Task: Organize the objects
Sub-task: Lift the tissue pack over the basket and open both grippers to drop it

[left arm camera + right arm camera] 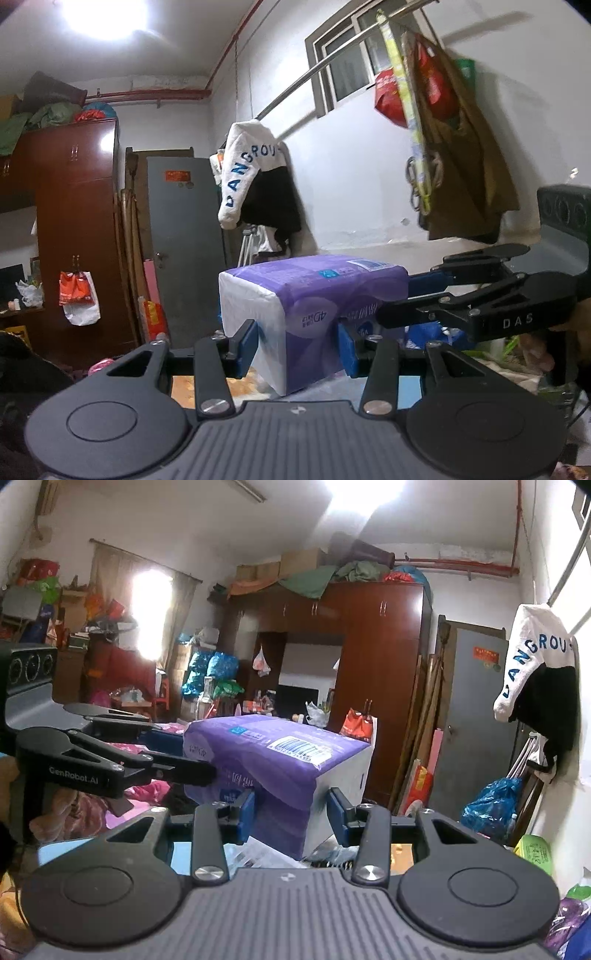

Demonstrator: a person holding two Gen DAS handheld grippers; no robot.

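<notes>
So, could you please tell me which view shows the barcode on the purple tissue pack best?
The right wrist view: the barcode faces the camera on the tissue pack. In the left wrist view, only a blurred, foreshortened label shows.

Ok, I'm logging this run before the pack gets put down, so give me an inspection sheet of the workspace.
Surface: not clearly seen below the pack.
Job's things: purple tissue pack, held in the air.
Clutter: bags, bundles and boxes about the room.
Grippers: left gripper and right gripper grip opposite ends of the pack.
Cables: nothing seen.
Surroundings: brown wardrobe, grey door, white garment on a rail, window.
</notes>
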